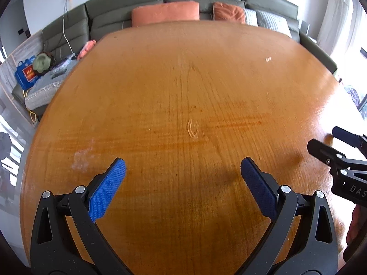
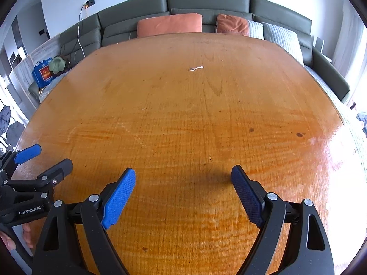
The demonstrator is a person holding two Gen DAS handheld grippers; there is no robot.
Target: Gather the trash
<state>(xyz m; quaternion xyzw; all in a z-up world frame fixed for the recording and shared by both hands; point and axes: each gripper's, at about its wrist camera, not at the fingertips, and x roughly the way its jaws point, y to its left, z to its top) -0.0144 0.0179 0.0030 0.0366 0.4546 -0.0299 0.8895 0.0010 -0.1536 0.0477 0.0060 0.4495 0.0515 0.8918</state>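
1. Grippers over a wooden table (image 2: 183,119): I hold my left gripper (image 1: 183,171) and my right gripper (image 2: 183,178) side by side above its near half, both pointing toward the green sofa (image 2: 206,2) beyond the far edge.

2. Fingers stand wide apart on both tools, the blue pads (image 2: 119,197) spread with nothing between them; neither gripper carries anything.

3. Trash in sight amounts to one small white scrap (image 2: 196,69), thin and looped like a twist of string or paper, lying flat on the far half of the table. In the right wrist view it sits almost straight ahead; in the left wrist view the same scrap (image 1: 268,59) lies off to the right, well apart from both grippers.

4. No bin, bag or other container for trash shows in either view, so I cannot tell where a collected piece would go.

5. Step in hand, as I judge it: empty-handed and lined up, with this scrap yet to be gathered. Whether other pieces lay on the table, the pictures do not say.

6. Next move, by my reckoning, falls to the right gripper, which faces the scrap more squarely: reach forward across the table, drop the fingertips to the wood on either side of the scrap, and close gently. So thin and flat a piece could slip under the pads, so the tips need to meet right at the surface.
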